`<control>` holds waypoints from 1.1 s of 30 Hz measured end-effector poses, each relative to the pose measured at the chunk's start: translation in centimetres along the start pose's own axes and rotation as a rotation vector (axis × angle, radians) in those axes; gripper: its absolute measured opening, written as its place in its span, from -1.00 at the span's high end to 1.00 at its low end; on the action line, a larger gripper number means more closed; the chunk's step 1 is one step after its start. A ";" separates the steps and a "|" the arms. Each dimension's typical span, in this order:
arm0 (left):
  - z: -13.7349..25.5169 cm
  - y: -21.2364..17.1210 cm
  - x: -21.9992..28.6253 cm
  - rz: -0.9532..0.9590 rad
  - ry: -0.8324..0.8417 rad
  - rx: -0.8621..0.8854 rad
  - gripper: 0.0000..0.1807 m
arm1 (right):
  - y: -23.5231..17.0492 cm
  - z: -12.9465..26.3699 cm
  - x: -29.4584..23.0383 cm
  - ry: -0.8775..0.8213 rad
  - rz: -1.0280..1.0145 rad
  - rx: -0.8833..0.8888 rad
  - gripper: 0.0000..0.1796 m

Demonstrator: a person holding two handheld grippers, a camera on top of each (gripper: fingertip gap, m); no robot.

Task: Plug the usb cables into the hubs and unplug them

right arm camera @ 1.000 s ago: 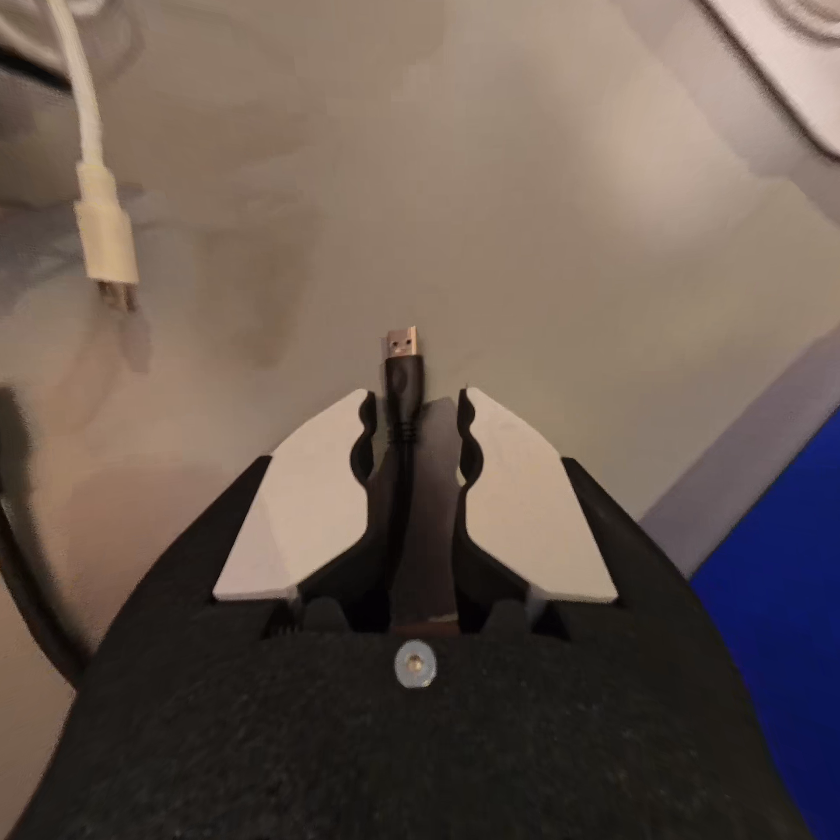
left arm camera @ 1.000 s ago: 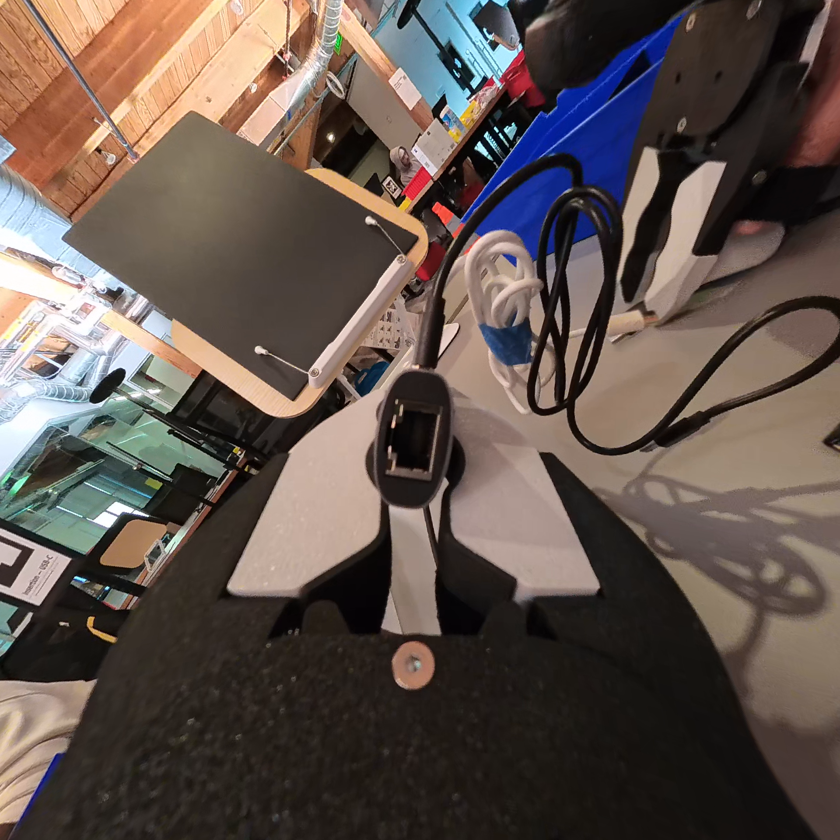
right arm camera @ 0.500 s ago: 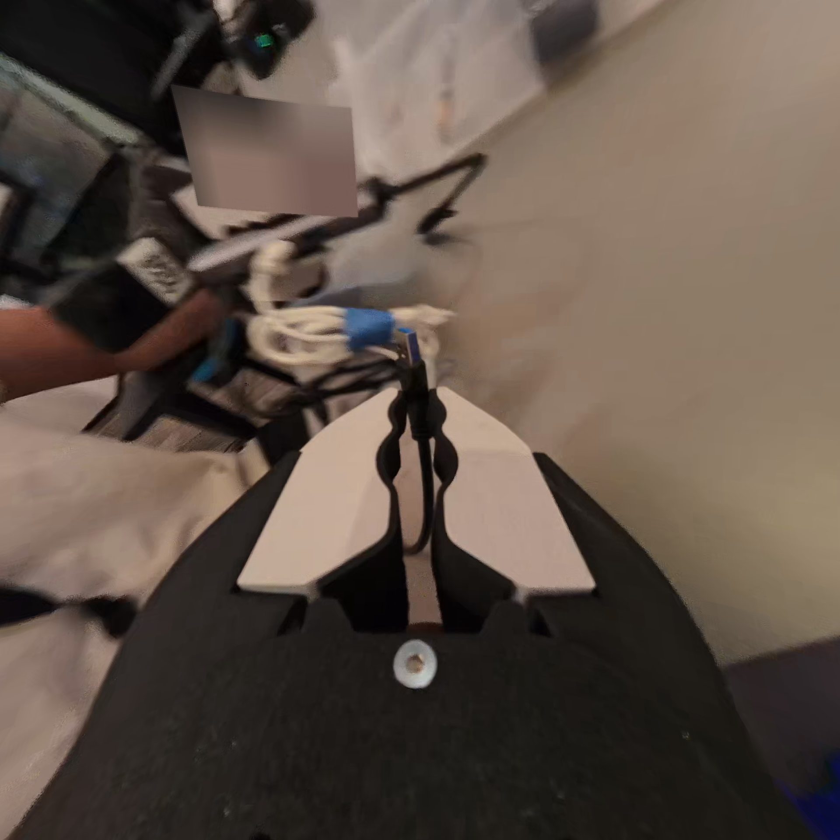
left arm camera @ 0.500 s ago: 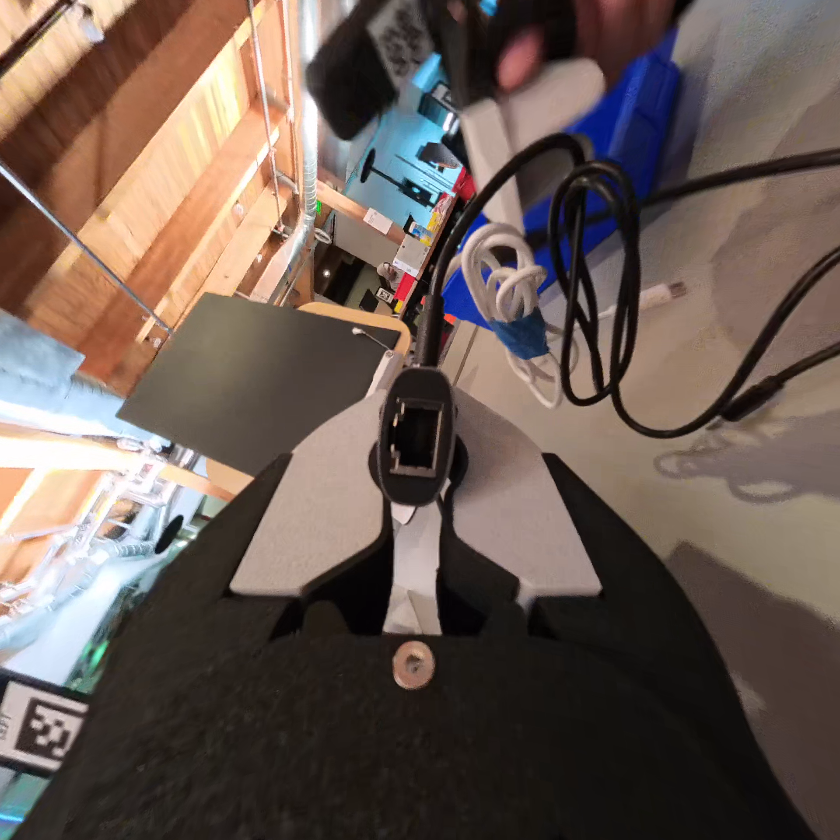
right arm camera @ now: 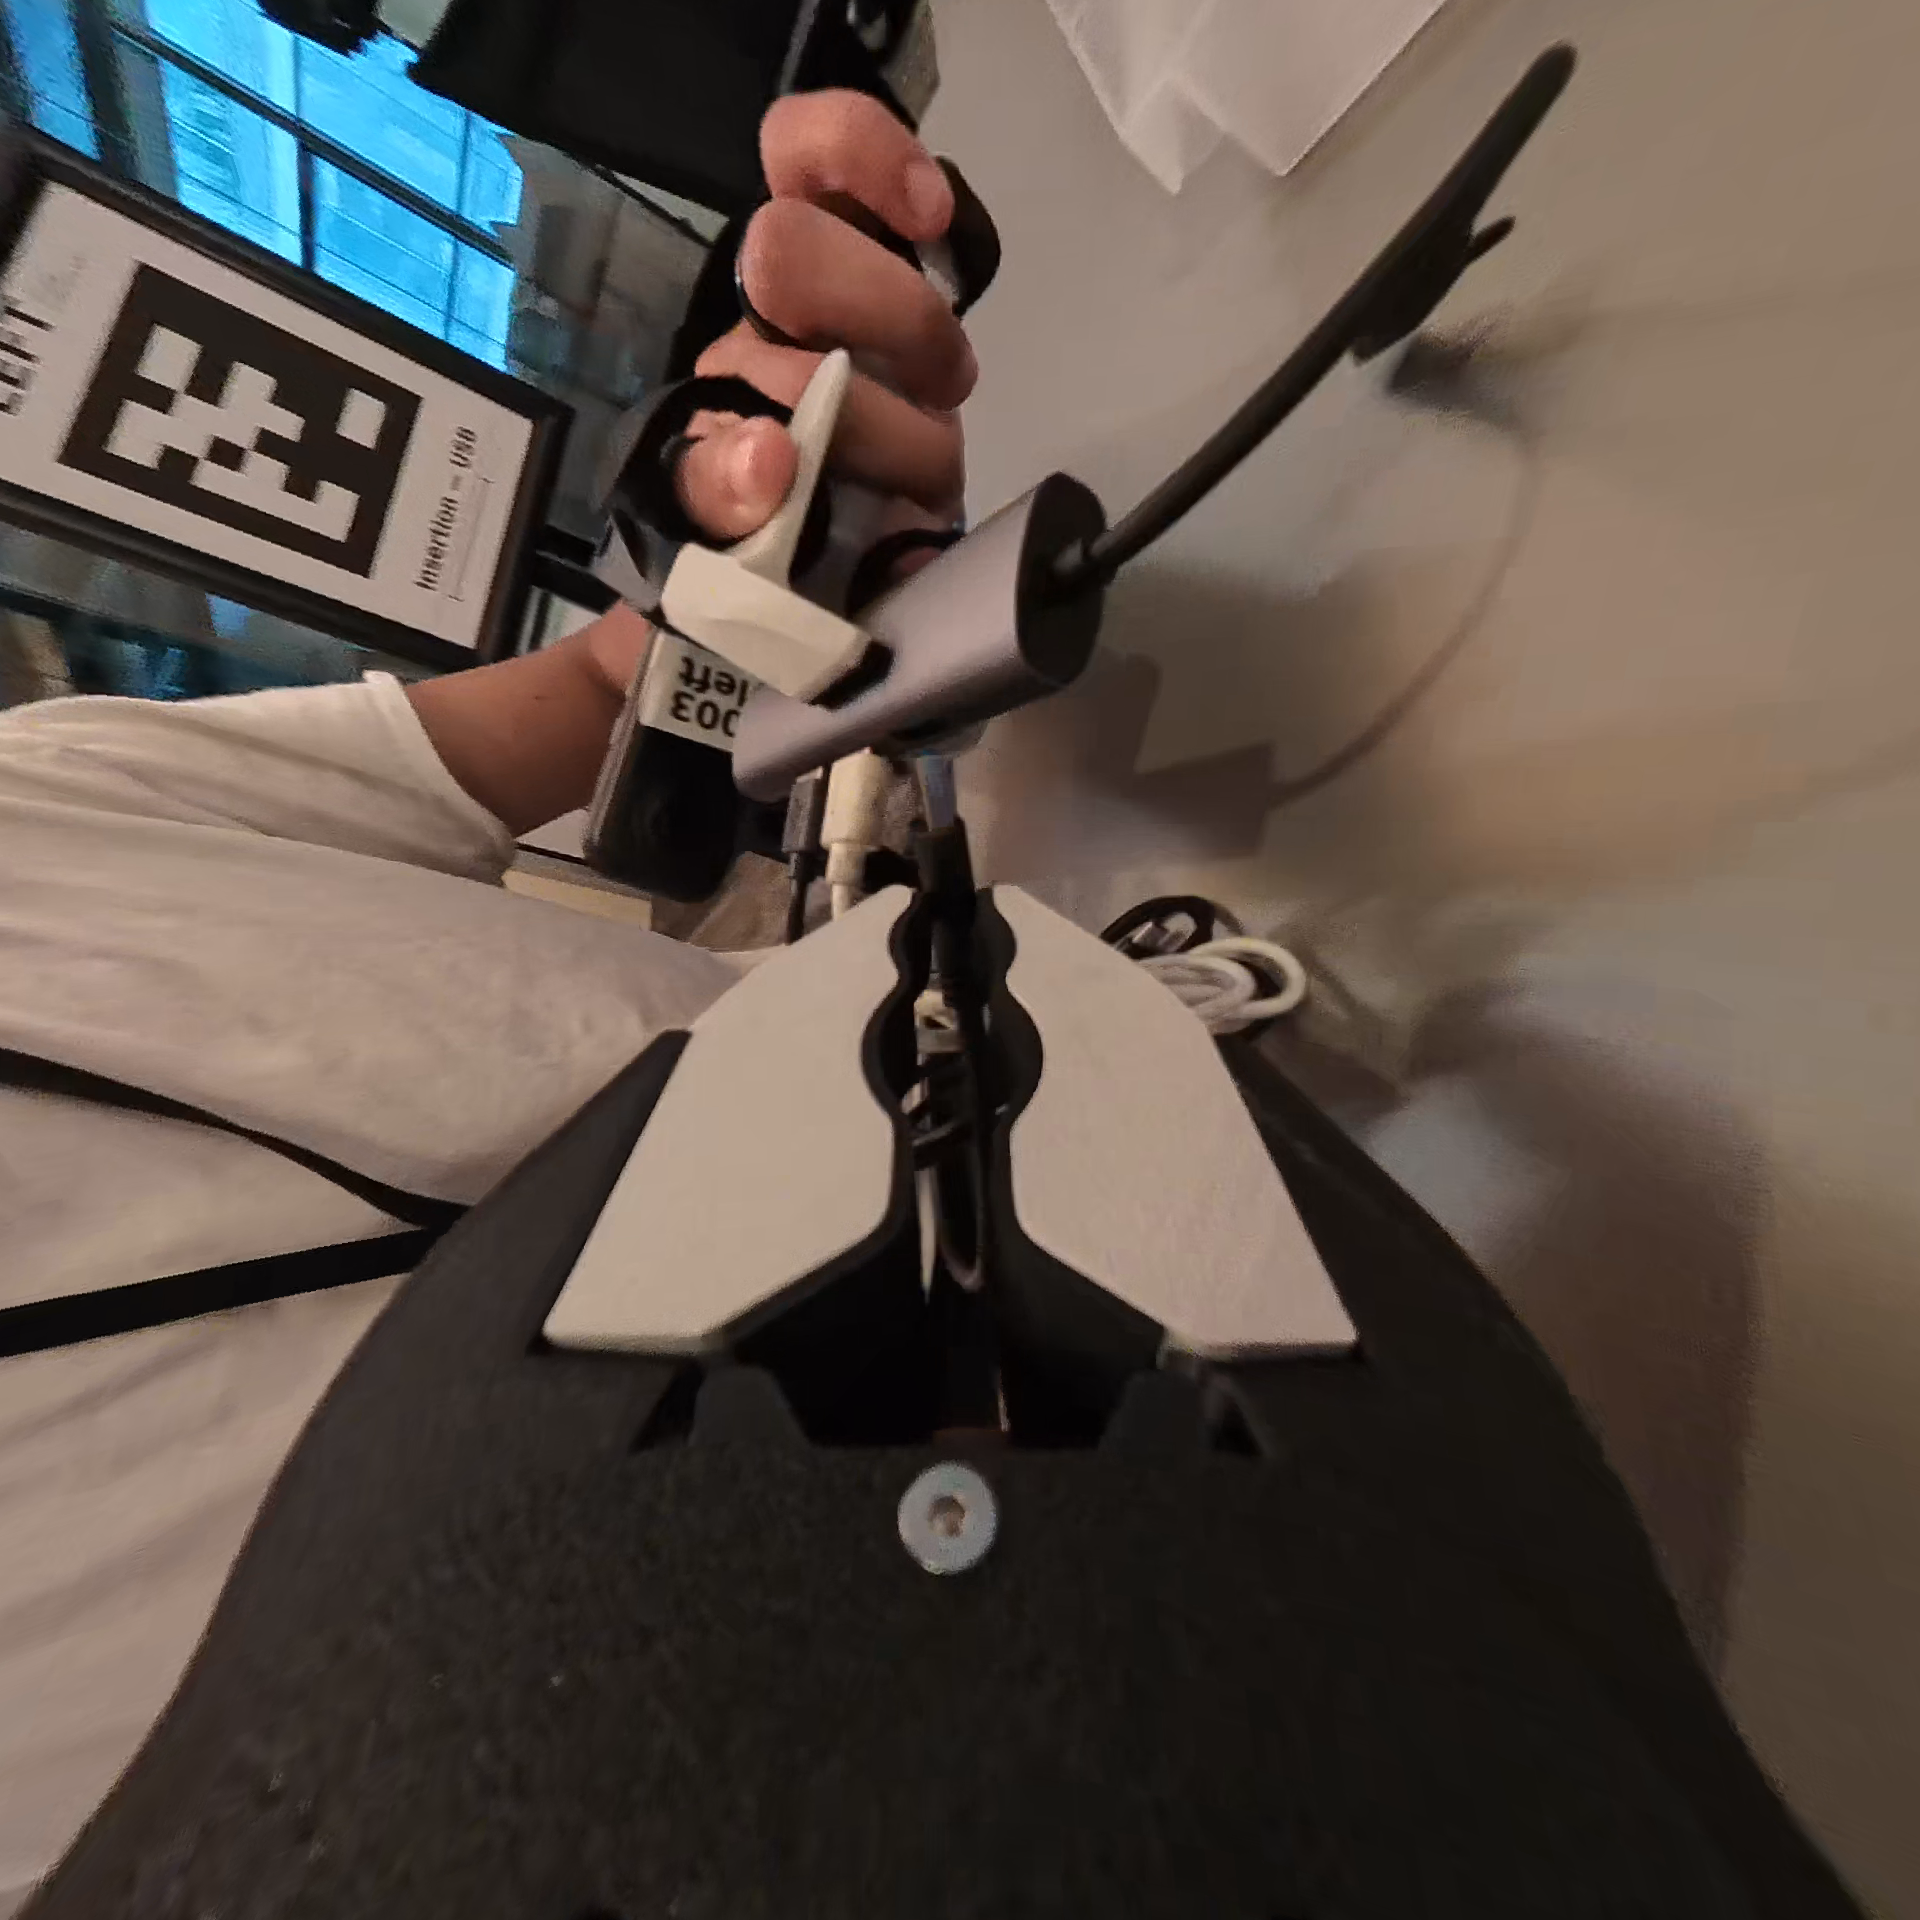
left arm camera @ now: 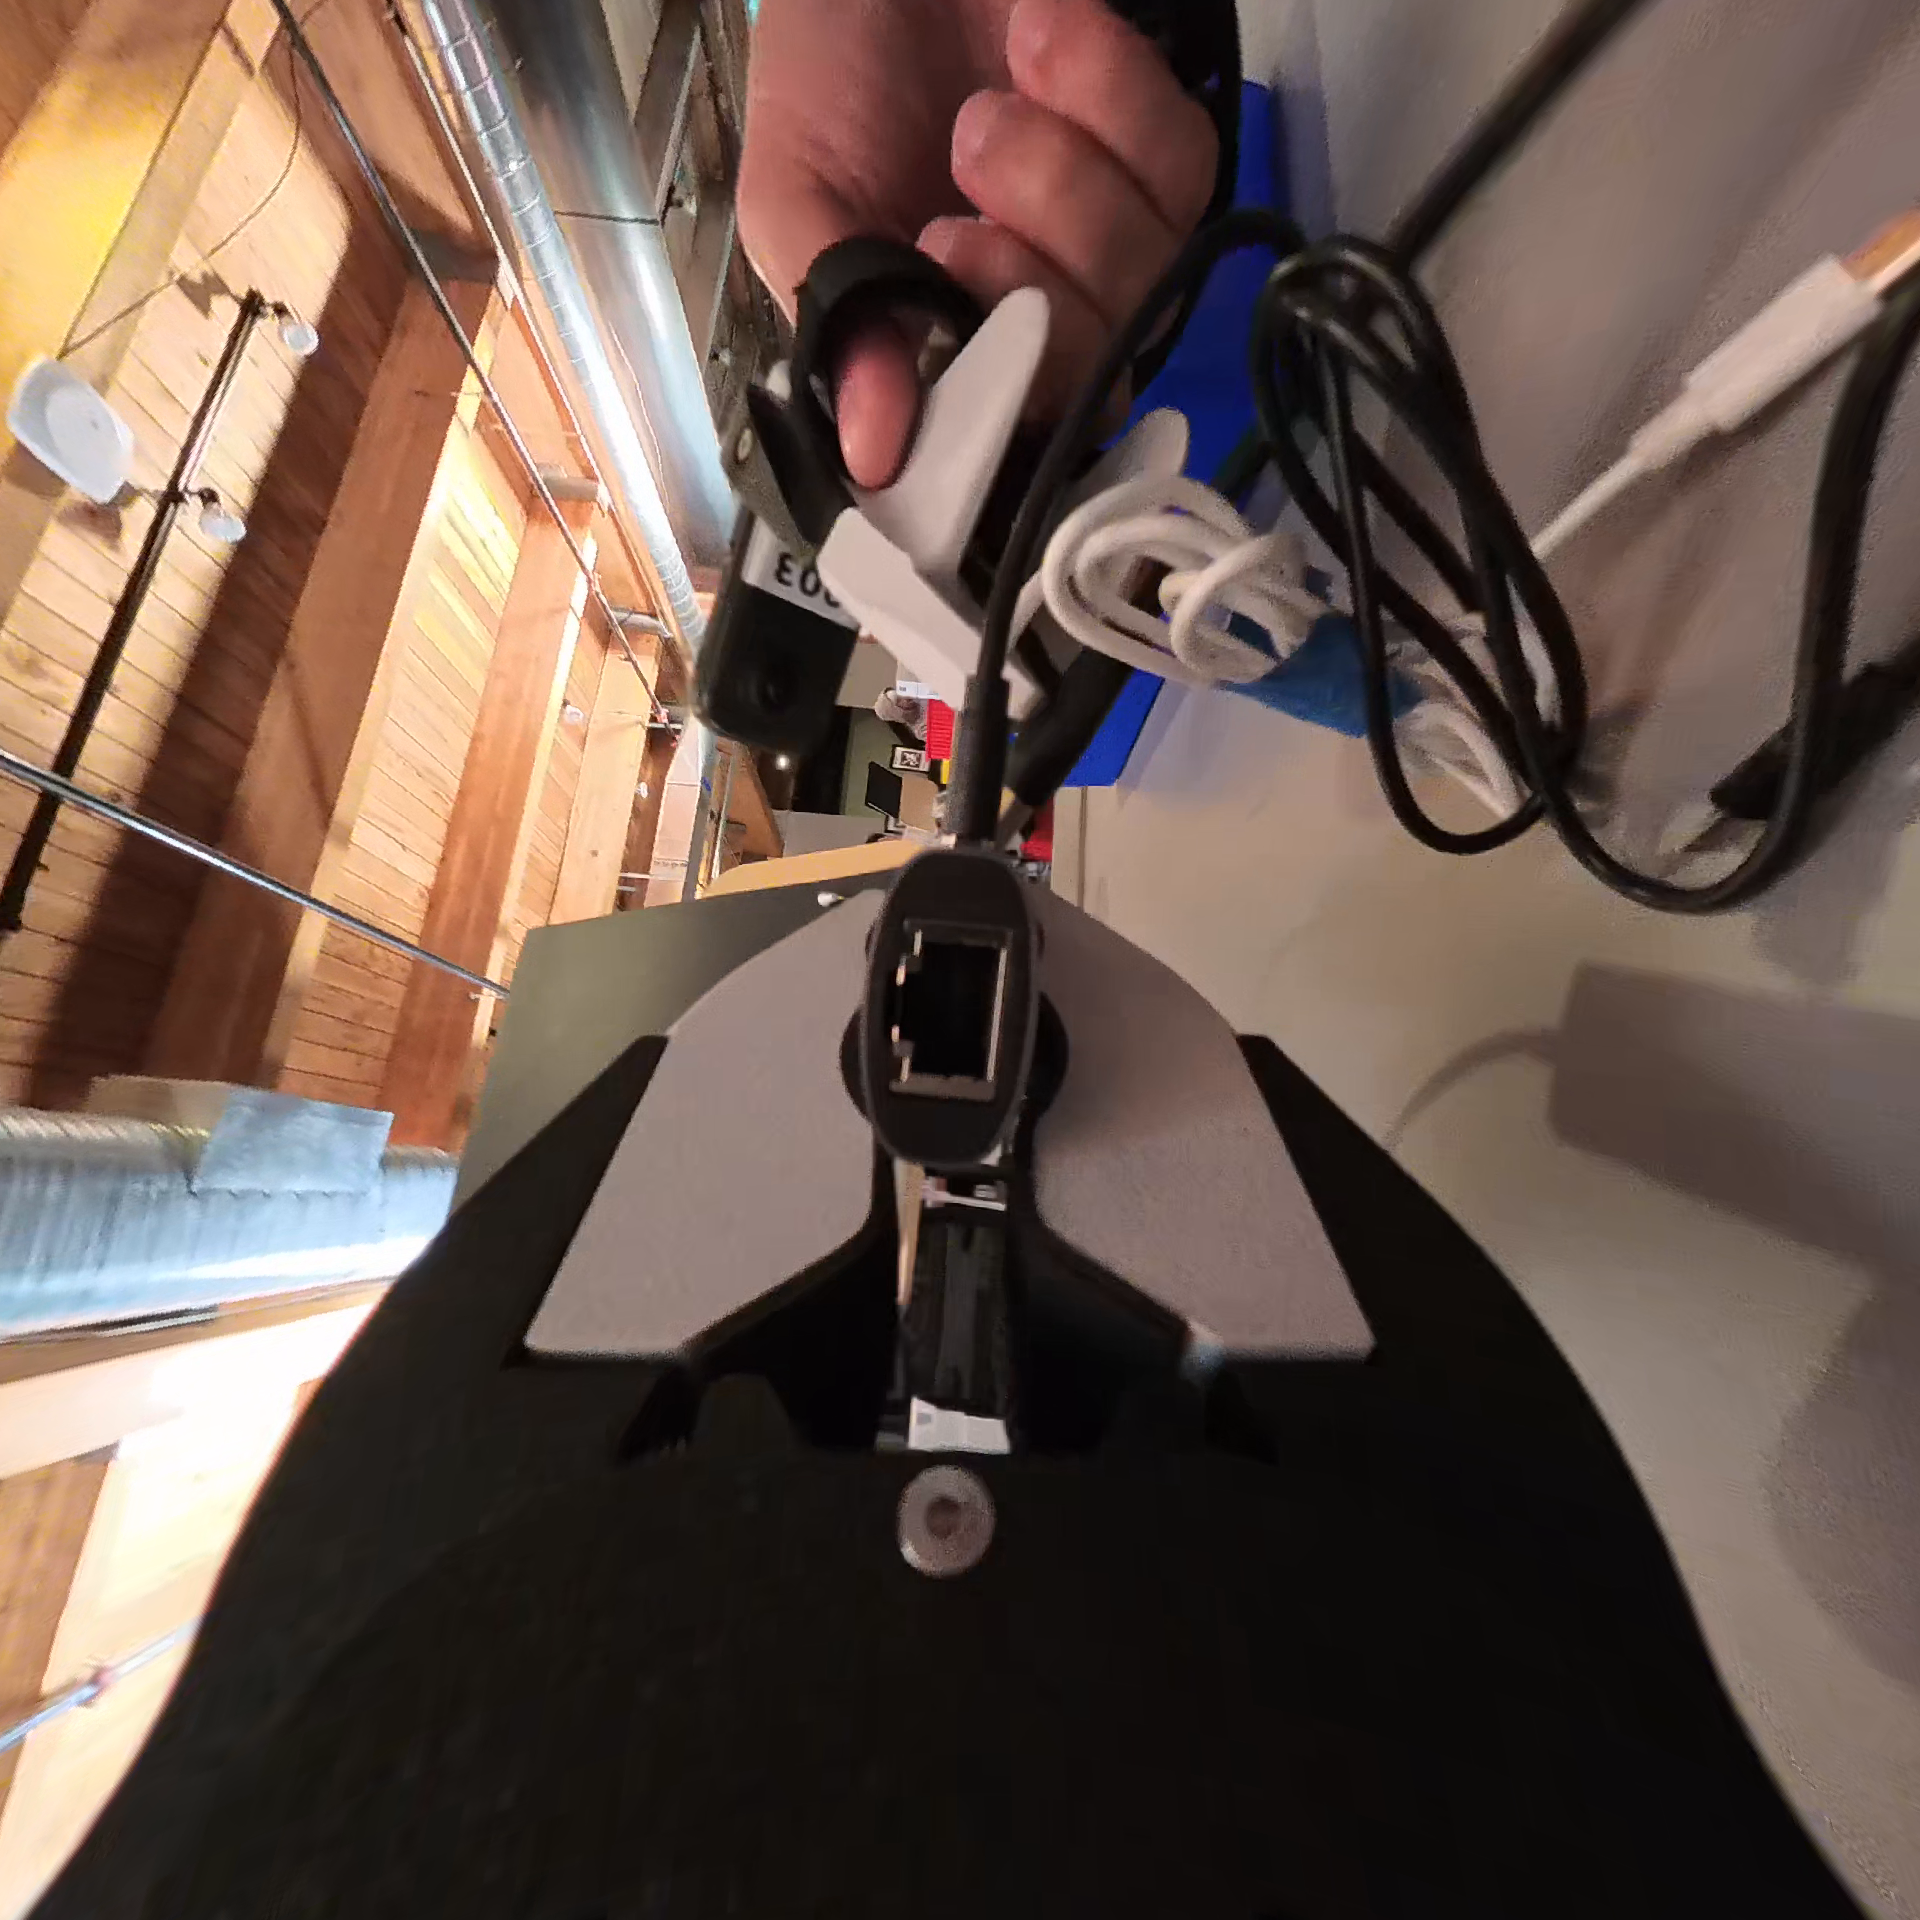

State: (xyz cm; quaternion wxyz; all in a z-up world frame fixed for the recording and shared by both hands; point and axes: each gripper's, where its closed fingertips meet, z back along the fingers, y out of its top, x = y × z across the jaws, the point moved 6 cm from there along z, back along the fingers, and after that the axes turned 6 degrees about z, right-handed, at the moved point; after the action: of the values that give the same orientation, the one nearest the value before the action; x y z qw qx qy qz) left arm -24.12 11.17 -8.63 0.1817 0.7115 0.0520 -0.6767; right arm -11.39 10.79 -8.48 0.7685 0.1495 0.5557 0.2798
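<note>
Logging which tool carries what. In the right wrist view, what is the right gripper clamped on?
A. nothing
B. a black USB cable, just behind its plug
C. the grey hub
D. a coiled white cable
B: the right gripper pinches the black USB cable, plug tip at the grey hub.

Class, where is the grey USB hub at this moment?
In the right wrist view, the grey hub sits above centre, held off the table by the left gripper, with the black plug in the right gripper just beneath it.
</note>
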 end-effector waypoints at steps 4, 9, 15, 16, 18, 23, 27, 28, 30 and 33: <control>-0.1 0.1 0.4 -0.072 -0.014 -0.004 0.81 | -0.2 0.0 0.8 -0.005 -0.017 -0.002 0.92; 0.1 -1.0 0.4 -0.024 -0.015 -0.058 0.81 | -0.6 2.0 4.7 -0.558 0.107 -0.155 0.91; 0.6 -2.4 0.3 0.018 -0.013 -0.126 0.81 | 0.4 3.5 8.6 -1.004 0.384 -0.177 0.89; 0.7 -2.5 0.3 0.022 -0.015 -0.132 0.81 | 0.8 3.7 8.6 -1.039 0.430 -0.123 0.81; 0.9 -2.4 0.2 0.026 -0.015 -0.135 0.81 | 0.8 4.4 8.3 -1.089 0.486 -0.085 0.63; 0.9 -2.3 0.3 0.036 -0.019 -0.131 0.81 | 0.1 3.6 7.8 -1.140 0.573 -0.169 0.55; 0.8 -2.3 0.4 0.043 -0.024 -0.127 0.81 | 0.2 2.1 8.8 -1.268 0.643 -0.226 0.68; 0.8 -2.3 0.3 0.043 -0.025 -0.126 0.81 | 0.2 2.1 9.3 -1.298 0.626 -0.208 0.82; 0.9 -2.3 0.3 0.047 -0.024 -0.127 0.81 | 0.3 2.1 9.4 -1.296 0.646 -0.192 0.83; 0.9 -2.3 0.2 0.054 -0.023 -0.128 0.81 | 0.3 2.3 9.5 -1.290 0.591 -0.173 0.82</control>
State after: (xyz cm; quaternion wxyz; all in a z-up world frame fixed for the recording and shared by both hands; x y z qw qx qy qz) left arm -25.65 13.01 -9.30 0.2458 0.6919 0.0739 -0.6749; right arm -7.20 16.84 -14.90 0.8452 0.3679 -0.0974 0.3751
